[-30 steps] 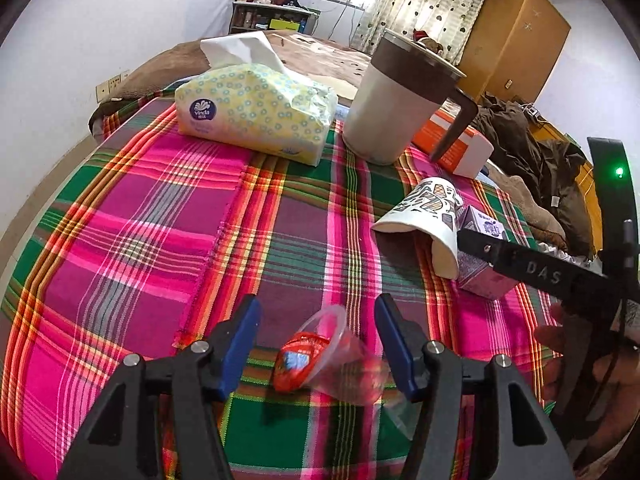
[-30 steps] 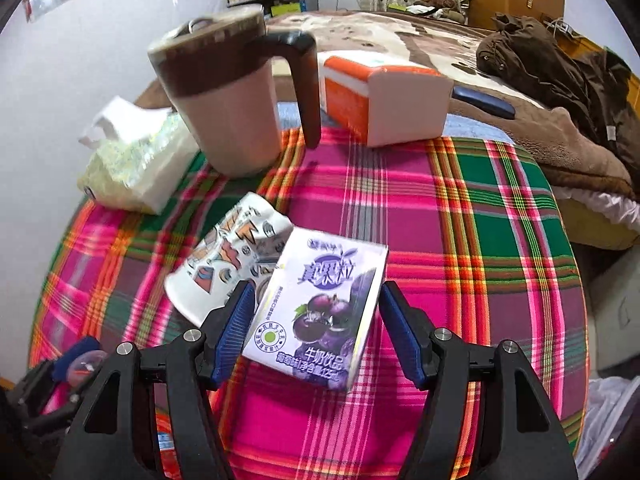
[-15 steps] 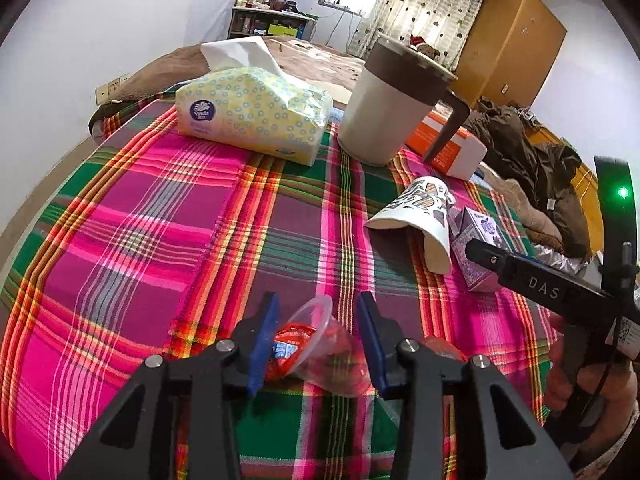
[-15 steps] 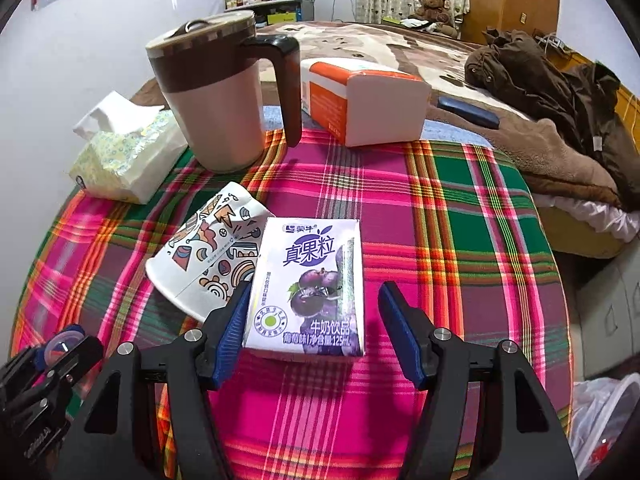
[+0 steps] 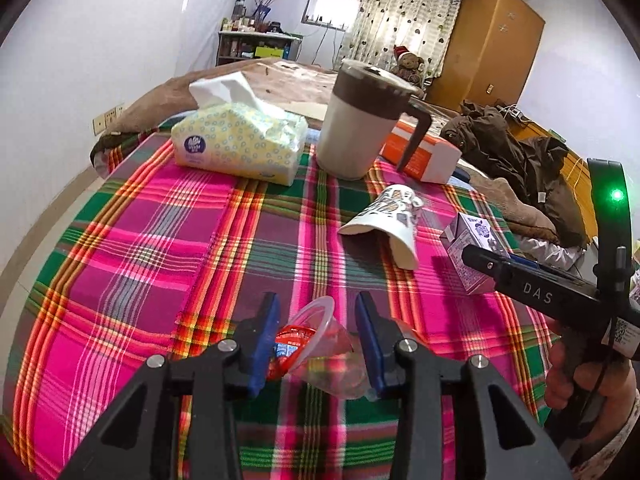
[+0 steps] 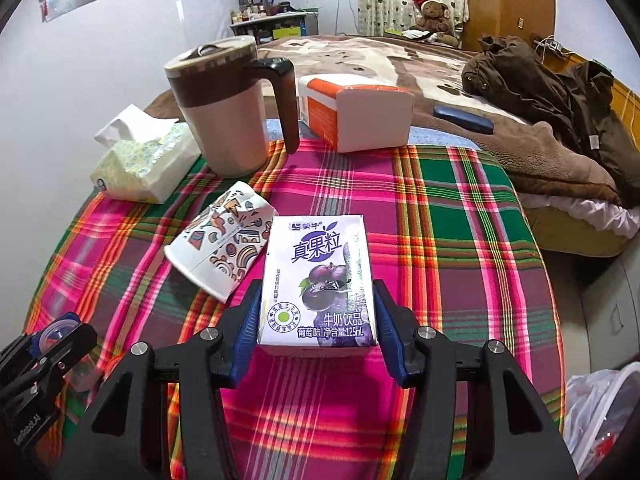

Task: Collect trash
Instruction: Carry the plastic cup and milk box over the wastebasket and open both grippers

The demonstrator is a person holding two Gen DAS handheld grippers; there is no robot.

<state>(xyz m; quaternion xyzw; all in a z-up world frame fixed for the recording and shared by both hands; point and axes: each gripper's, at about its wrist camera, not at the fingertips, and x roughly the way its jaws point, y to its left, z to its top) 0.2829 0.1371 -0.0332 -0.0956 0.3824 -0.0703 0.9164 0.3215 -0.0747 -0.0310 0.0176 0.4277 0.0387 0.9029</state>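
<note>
Right gripper [image 6: 316, 332] jaws now clamped on milk carton [image 6: 318, 280]; left gripper [image 5: 316, 340] jaws apart around plastic cup [image 5: 320, 344].

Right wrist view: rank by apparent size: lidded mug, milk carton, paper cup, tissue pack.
1. Brown-and-cream lidded mug
2. Purple grape milk carton, inflated by nearness
3-4. Patterned crushed paper cup and yellow-dotted tissue pack: look alike, unranked

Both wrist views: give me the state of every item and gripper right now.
left gripper: jaws around the clear plastic cup, gap on one side.
clear plastic cup: on its side, red wrapper inside.
right gripper: jaws closed on the milk carton.
milk carton: held, sealed-looking.
paper cup: tipped over, crushed.
lidded mug: upright, lid on.
tissue pack: open, tissue sticking out.
</note>
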